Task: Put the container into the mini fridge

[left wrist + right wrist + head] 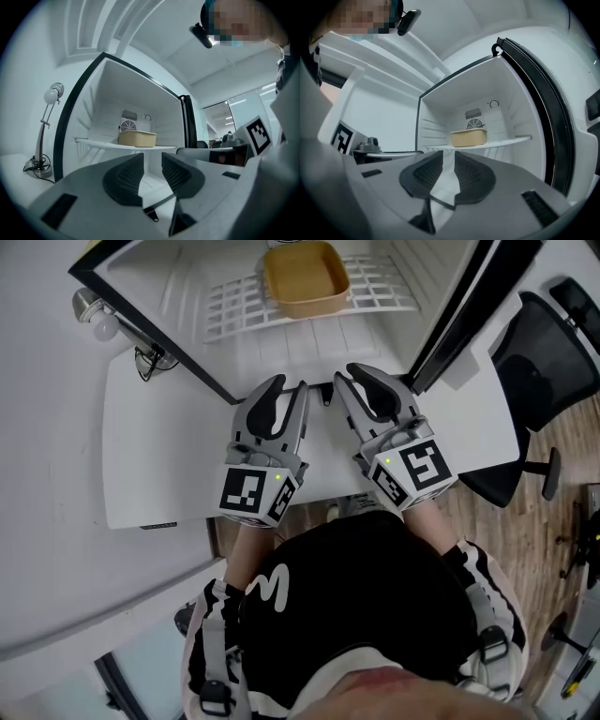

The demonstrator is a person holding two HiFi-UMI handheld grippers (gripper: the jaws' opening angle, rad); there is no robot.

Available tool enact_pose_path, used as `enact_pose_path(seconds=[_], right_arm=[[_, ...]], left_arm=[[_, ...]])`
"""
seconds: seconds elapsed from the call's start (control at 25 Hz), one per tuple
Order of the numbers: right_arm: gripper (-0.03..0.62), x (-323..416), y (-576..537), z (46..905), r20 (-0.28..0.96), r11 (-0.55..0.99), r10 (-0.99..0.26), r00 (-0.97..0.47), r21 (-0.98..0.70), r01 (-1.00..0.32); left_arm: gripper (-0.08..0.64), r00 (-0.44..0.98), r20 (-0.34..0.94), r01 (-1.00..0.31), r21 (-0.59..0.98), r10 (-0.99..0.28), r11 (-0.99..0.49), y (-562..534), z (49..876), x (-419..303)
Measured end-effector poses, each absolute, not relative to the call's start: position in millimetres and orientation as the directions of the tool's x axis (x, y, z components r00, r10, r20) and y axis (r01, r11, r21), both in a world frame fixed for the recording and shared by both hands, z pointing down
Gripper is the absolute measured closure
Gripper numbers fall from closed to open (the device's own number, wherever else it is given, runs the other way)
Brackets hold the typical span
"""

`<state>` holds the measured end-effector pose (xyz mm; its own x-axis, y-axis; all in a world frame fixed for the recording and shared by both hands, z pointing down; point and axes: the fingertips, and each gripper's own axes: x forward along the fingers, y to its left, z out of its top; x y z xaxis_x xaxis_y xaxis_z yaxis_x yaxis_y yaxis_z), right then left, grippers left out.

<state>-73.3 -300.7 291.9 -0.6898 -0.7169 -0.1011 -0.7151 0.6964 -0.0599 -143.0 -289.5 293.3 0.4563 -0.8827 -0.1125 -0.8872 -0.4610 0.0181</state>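
Observation:
The tan, open-topped container [305, 279] stands on the white wire shelf [234, 310] inside the open mini fridge, in front of the fan grille at the back. It shows in the left gripper view [137, 138] and the right gripper view [468, 137] too. Both grippers are side by side in front of the fridge opening, well short of the container and pointing at it. My left gripper [289, 385] [152, 157] is open, with a clear gap and nothing between its jaws. My right gripper [349, 373] [448, 154] has a narrower gap, also with nothing in it.
The fridge door [459, 315] stands swung open at the right. A small desk lamp [98, 320] with its cable sits left of the fridge on the white table [159, 446]. A black office chair [544, 362] is at the right, past the table's edge.

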Motion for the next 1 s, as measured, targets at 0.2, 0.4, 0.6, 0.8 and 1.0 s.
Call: enact_pose_path(seconds=[0.2,0.4,0.6,0.8,1.0], right_arm=[[0.532,-74.9,-296.6,297.3,-0.095,0.701,-0.713,-0.695,-0.074,-0.709],[0.549,-77.3,-292.4,300.4,-0.090,0.709,-0.705,-0.703,-0.068,-0.702],[0.577,-77.9,-290.0,305.7,-0.080,0.705,-0.709,-0.701,-0.067,-0.706],[0.581,-76.1,-287.6,307.4,-0.076,0.702,-0.712,-0.698,-0.047,-0.711],[0.581,-76.6,-283.4,307.0,-0.087,0.716,-0.697,-0.711,-0.059,-0.695]], left_arm=[[0.449,0.463,-0.105,-0.884,0.027,-0.880,-0.467,-286.3,297.2,-141.7],[0.470,0.476,-0.099,-0.876,0.033,-0.874,-0.481,-282.9,302.0,-140.4],[0.506,0.470,-0.098,-0.879,0.035,-0.877,-0.475,-281.5,304.6,-142.1],[0.522,0.469,-0.100,-0.879,0.039,-0.877,-0.475,-279.2,305.2,-141.8],[0.523,0.467,-0.100,-0.880,0.046,-0.878,-0.473,-275.1,307.4,-142.3]])
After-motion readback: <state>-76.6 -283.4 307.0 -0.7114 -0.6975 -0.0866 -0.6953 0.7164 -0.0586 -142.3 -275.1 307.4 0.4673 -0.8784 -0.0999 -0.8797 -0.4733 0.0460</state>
